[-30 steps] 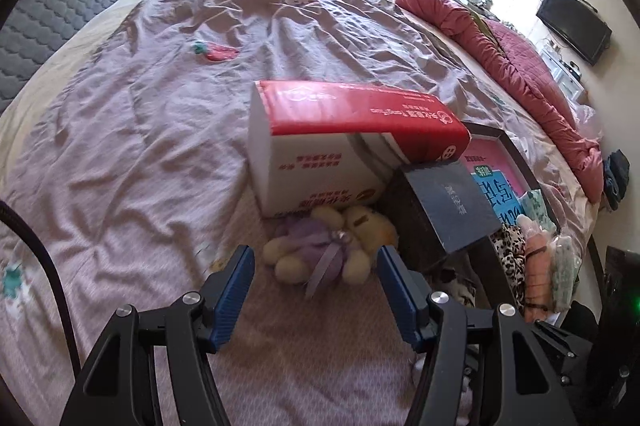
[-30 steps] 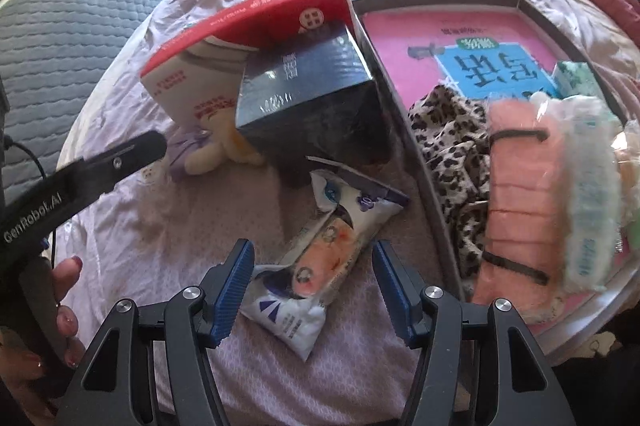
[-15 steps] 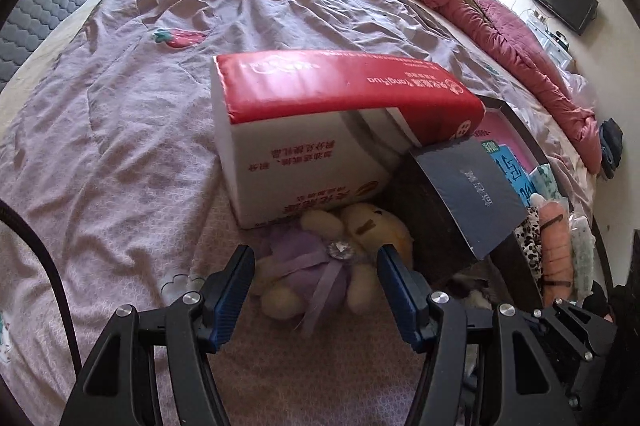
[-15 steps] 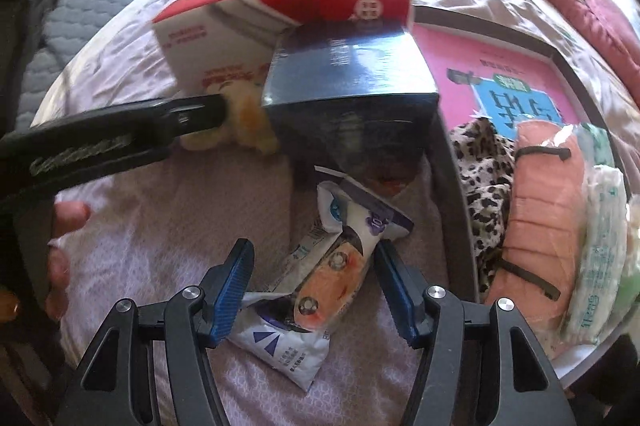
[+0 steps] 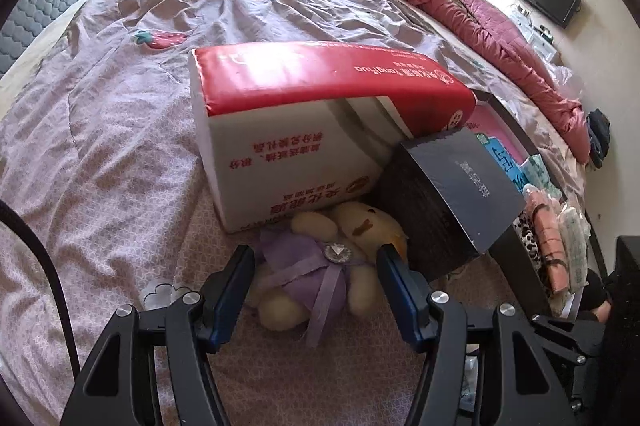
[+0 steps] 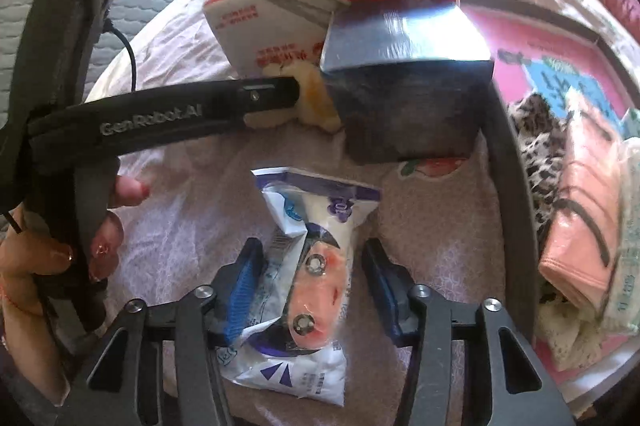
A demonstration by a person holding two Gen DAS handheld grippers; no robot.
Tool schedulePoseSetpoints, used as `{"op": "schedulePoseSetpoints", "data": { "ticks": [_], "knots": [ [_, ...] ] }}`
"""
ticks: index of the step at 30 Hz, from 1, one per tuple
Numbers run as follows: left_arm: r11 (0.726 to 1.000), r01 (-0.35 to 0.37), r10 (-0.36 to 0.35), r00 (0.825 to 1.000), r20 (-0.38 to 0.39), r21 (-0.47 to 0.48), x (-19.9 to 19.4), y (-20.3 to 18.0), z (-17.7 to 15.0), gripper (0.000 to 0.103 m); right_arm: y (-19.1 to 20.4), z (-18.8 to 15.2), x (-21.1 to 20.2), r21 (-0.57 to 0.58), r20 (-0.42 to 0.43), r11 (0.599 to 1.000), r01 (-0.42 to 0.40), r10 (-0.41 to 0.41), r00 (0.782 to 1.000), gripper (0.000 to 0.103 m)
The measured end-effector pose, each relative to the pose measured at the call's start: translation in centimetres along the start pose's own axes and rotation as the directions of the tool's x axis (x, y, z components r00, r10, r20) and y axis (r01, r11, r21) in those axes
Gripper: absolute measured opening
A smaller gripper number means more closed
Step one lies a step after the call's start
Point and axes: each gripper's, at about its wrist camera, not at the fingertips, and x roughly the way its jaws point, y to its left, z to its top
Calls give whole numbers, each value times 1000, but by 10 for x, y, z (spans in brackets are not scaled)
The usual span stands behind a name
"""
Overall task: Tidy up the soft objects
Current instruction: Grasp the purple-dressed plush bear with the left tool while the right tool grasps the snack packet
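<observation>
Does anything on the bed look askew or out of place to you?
Yes: the red-and-white box sits tilted, leaning against the dark box, and the plush bear lies on its back wedged at their base. The plastic packet is crumpled.

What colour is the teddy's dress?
Purple, with a lilac ribbon; the teddy itself is cream. Best seen from the left wrist view.
</observation>
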Motion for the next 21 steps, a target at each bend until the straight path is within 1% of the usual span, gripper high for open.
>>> {"op": "schedulePoseSetpoints", "data": {
  "ticks": [2, 5, 10, 13, 15, 19, 21],
  "knots": [
    [1000, 18, -18, 1000, 3, -15, 0, 3, -1, 63, -3, 0, -1, 9, 1, 1000, -17, 17, 1000, 53],
    [999, 28, -28, 1000, 1, -17, 1, 4, -3, 62, -8, 0, -1, 6, -2, 1000, -16, 16, 1000, 53],
    [1000, 17, -17, 1000, -3, -18, 0, 3, -9, 53, -5, -2, -4, -8, 1, 1000, -15, 15, 1000, 53],
    [995, 47, -48, 999, -8, -84, 0, 11, -11, 49, -2, 1, -1, -10, 3, 1000, -18, 18, 1000, 53],
    [993, 59, -60, 998, -13, -101, 0, 13, -12, 48, -1, 1, 1, -11, 3, 1000, -19, 19, 1000, 54],
    [997, 32, -34, 999, -13, -74, -1, 8, -13, 46, 3, 2, 6, -31, 13, 999, -10, 10, 1000, 56],
    [998, 11, -12, 1000, -15, -58, -3, 3, -14, 46, 9, 2, 9, -53, 15, 999, 6, -5, 1000, 61]
  ]
}}
